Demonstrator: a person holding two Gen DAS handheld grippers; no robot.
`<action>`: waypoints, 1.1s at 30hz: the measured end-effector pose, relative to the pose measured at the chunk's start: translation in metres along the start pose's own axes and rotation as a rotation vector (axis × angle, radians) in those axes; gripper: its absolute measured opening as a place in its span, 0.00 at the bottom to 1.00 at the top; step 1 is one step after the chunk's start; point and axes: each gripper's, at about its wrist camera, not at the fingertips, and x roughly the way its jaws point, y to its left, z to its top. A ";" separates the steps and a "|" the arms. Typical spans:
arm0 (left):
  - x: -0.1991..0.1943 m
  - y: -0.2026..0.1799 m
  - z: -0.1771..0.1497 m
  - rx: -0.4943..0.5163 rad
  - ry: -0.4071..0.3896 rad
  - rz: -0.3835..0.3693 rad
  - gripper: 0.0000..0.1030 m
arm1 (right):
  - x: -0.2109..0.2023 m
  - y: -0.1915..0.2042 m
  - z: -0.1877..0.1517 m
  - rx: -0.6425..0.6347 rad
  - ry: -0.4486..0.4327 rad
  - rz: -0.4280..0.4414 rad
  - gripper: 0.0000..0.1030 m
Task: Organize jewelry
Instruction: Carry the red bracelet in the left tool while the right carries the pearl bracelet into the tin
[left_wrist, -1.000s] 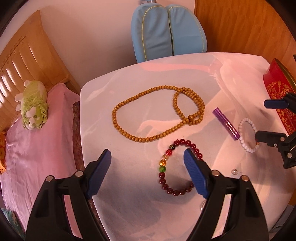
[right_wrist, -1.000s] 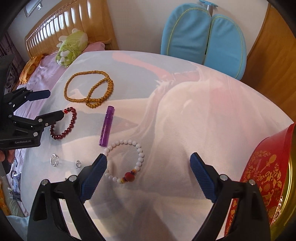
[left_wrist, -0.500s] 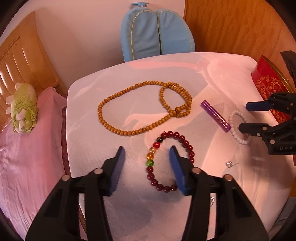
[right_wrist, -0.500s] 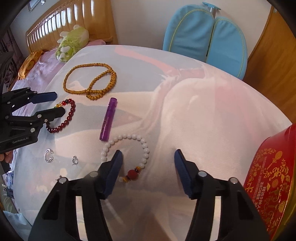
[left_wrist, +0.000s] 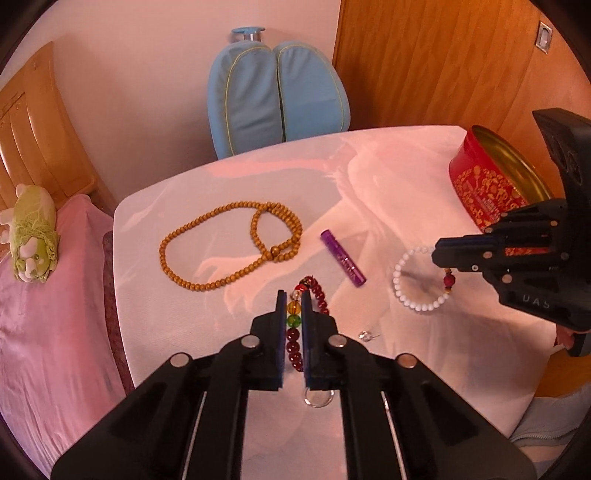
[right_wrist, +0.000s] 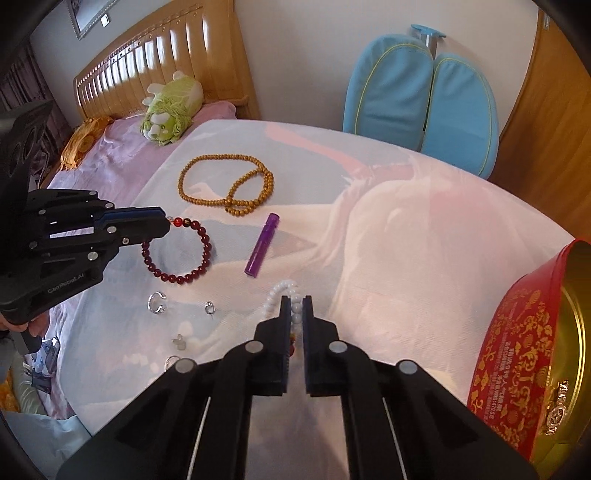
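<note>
My left gripper (left_wrist: 294, 297) is shut on the dark red bead bracelet (left_wrist: 320, 295), which hangs from it in the right wrist view (right_wrist: 204, 246). My right gripper (right_wrist: 295, 301) is shut on the white bead bracelet (right_wrist: 273, 299), which also shows in the left wrist view (left_wrist: 402, 291). Both bracelets are lifted slightly off the white cloth. A long brown bead necklace (left_wrist: 229, 242) and a purple tube (left_wrist: 343, 258) lie on the table (left_wrist: 369, 177). A red and gold tin (right_wrist: 528, 347) stands open at the right.
Small silver rings (right_wrist: 157, 302) and earrings (right_wrist: 209, 307) lie near the table's front left. A blue chair (right_wrist: 421, 99) stands behind the table. A bed with a green plush toy (right_wrist: 170, 110) is at the left, a wooden door (left_wrist: 443, 62) at the right.
Both grippers have closed from wide open: the left onto the red bracelet, the right onto the white bracelet. Both have risen with their bracelets.
</note>
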 end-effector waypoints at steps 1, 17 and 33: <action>-0.004 -0.004 0.004 0.001 -0.004 -0.008 0.07 | -0.008 -0.001 -0.001 0.003 -0.013 0.005 0.07; -0.047 -0.089 0.048 0.137 -0.104 -0.056 0.07 | -0.102 -0.051 -0.027 0.127 -0.187 -0.028 0.07; -0.058 -0.201 0.106 0.332 -0.182 -0.197 0.07 | -0.180 -0.124 -0.078 0.288 -0.310 -0.211 0.07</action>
